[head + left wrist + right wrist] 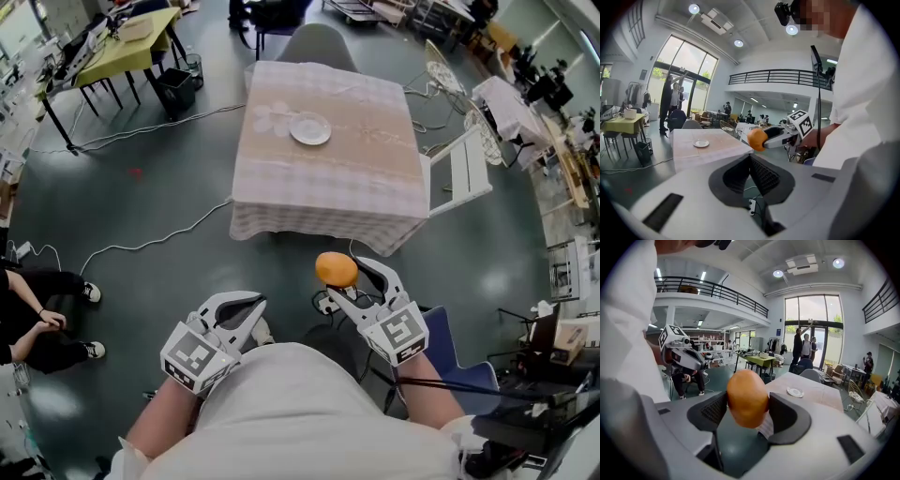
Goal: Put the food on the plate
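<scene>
As I stand well back, the table [328, 192] lies ahead.
Left gripper [253, 307] is pinched together, empty; right gripper [347, 276], well apart from the plate [310, 128] on the table, clamps the food [336, 268].

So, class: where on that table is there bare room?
Everywhere but the plate: the whole near half of the table, and both strips flanking the plate. Only the edge by the white folding chair is crowded.

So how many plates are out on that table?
1. A white plate sits on the cloth-covered table, toward its far side, looking empty. No others show. The orange food is off the table, held by the right gripper.
</scene>
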A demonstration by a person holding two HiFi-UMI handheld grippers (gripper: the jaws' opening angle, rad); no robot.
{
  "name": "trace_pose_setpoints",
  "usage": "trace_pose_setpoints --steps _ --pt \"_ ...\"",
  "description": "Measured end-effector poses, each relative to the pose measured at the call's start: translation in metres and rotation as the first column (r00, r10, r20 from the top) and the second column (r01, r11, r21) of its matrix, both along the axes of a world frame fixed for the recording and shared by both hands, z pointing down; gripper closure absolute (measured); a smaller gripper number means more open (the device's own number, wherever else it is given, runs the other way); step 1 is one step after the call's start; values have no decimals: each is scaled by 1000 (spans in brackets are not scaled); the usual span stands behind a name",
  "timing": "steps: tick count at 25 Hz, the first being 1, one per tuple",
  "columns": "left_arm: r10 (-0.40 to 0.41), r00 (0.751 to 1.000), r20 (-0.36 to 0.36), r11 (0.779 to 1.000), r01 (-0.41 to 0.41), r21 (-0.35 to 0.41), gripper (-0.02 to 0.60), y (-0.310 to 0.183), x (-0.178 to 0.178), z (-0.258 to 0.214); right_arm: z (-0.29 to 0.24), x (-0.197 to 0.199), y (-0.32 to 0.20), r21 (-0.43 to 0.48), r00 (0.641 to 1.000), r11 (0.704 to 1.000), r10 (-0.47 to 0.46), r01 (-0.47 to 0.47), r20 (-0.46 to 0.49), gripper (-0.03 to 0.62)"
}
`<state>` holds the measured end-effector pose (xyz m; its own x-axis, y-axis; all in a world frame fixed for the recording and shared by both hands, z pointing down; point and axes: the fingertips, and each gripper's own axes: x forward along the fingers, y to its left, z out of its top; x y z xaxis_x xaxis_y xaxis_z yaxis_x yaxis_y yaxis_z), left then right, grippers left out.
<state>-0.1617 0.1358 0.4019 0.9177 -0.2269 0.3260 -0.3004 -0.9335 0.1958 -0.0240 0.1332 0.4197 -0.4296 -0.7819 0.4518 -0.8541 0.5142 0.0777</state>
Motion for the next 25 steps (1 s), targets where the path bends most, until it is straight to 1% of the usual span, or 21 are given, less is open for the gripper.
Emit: trace_pose_setpoints --steps 5,10,13,16,18,21,25 --pt "-21 1000 -10 1000 20 -22 572 -32 -18 7 7 -10 -45 -11 1000 1000 -1 1 2 298" --pt "-42 999 -19 999 41 -32 572 -69 -8 8 18 5 -96 -28 1000 1000 -5 5 -9 298" --pt "-69 998 -8 997 69 -25 572 -100 3 7 27 22 -138 -33 1000 999 -24 24 -14 298" --pt "-113 994 -1 993 113 -36 572 -139 17 7 39 44 -184 -45 999 998 -43 42 -15 298" --pt "-139 990 3 989 139 -42 572 -166 30 4 47 60 -217 -58 998 997 -61 60 -19 298" --pt "-171 985 18 985 171 -31 572 -206 52 -4 61 84 -266 -88 995 992 -92 89 -31 298" --pt "-213 976 31 976 214 -27 572 -250 81 -13 84 117 -326 -132 991 984 -127 120 -45 298"
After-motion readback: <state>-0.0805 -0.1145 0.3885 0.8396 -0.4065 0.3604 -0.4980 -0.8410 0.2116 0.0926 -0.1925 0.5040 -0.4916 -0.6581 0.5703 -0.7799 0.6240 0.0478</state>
